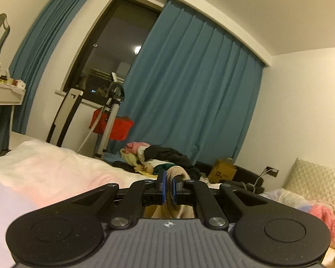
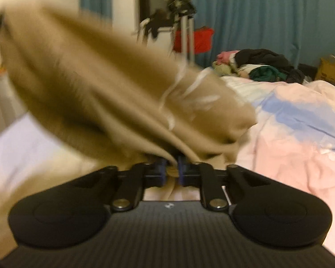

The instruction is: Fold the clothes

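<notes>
Left hand-held gripper (image 1: 169, 184) clamped on a ribbed edge of the tan garment (image 1: 178, 172), centre frame. Right hand-held gripper (image 2: 172, 167) pinches the same cloth — it billows, blurred, toward upper left above the bed (image 2: 301, 120).

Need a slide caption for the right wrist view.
Right gripper pinches a blurred tan garment above the pink bedding.
</notes>
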`<state>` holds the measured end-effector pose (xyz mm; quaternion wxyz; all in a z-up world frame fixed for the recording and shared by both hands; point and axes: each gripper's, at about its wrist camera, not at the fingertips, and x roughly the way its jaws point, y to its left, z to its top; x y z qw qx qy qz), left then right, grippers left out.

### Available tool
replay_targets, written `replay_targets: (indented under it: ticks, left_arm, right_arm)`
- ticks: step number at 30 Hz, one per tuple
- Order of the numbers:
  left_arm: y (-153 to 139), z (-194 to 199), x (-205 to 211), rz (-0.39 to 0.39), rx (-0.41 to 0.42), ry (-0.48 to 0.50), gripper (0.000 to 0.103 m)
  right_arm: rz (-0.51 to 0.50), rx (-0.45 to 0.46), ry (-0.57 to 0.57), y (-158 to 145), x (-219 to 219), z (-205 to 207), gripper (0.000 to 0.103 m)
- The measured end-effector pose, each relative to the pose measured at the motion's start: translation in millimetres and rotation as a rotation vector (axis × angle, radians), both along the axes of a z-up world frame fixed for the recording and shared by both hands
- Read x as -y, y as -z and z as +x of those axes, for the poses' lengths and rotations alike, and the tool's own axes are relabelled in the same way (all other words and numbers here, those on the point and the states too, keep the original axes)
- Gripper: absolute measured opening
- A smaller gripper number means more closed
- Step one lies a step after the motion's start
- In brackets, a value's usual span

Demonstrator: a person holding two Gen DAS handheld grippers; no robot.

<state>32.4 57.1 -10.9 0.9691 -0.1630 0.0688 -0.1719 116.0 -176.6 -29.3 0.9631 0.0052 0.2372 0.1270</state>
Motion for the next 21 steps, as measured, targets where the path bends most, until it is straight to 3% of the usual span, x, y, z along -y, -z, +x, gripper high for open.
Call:
replay_targets:
  ticks: [7,12,13,15,17,21]
  left_arm:
    - [23,17,16,0.060,-0.140,0.053,0.006]
    - [46,22,46,0.118,-0.218,0.104,0.006]
    - [49,21,50,0.133,-0.212,0.104,0.006]
    - [49,31,54,0.144,-0.211,0.093,0.006]
    - [50,32,55,0.138,-0.215,0.085,0.006]
    - [45,43,58,0.136,-0.216,0.079,0.006]
  right_arm:
    - [0.064,-0.004,0.202,-21,60,3,0.008]
    - [0.092,-0.117,0.311,-10,87,6,0.013]
    - [0.084,-0.112,0.299,-12,85,1,0.019]
    - [0.068,-0.101,0.273,-17,80,-9,0.045]
    - [0.051,-0.091,0.248,-22,74,-19,0.059]
    - [0.019,-0.069,0.198,-31,64,-39,0.063]
